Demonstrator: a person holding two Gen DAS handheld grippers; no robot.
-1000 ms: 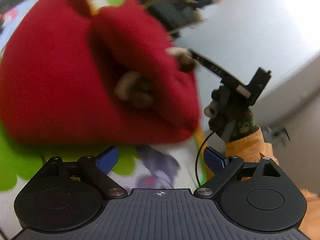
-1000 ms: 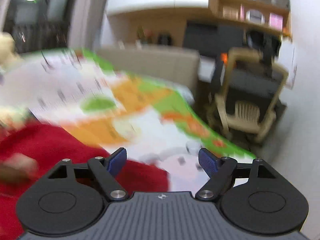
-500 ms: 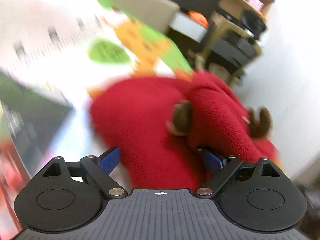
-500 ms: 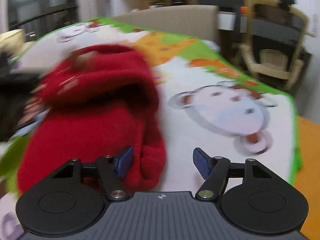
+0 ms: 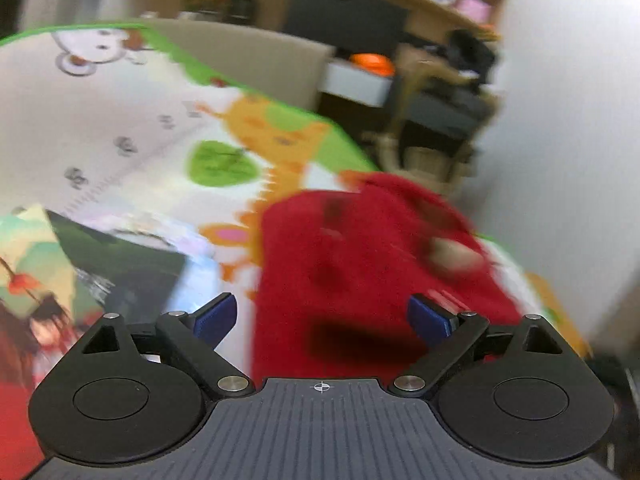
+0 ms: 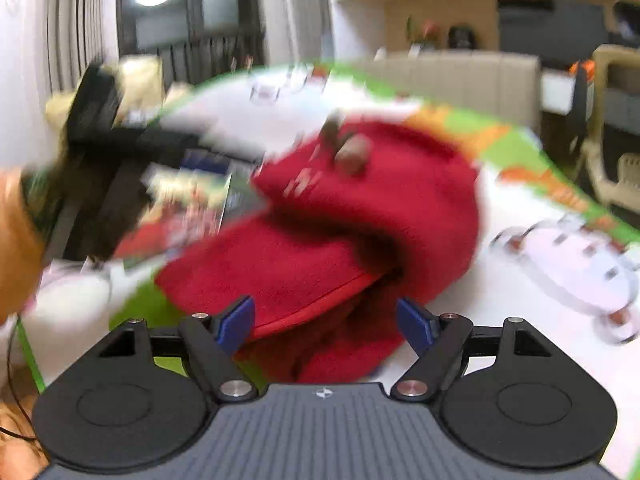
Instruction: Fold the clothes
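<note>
- Sweeping across the room, both cameras show heavy blur now; the red fleece garment (image 5: pixel 360 272) fills the lower middle of the left wrist frame and the centre of the right wrist frame (image 6: pixel 360 216), bunched on the cartoon play mat (image 5: pixel 132 128).
- Left gripper (image 5: pixel 320 316) has its blue pads spread wide, nothing pinched; a second ago it hung back from the heap, now the cloth lies between its fingers.
- Right gripper (image 6: pixel 324 320) is likewise spread, its fingers straddling the garment's red-trimmed edge, where earlier it faced mostly mat.
- Both seem to be closing in for a fresh hold; the fold looks barely begun.
- A picture book (image 5: pixel 120 256) lies at lower left, just beside the garment.
</note>
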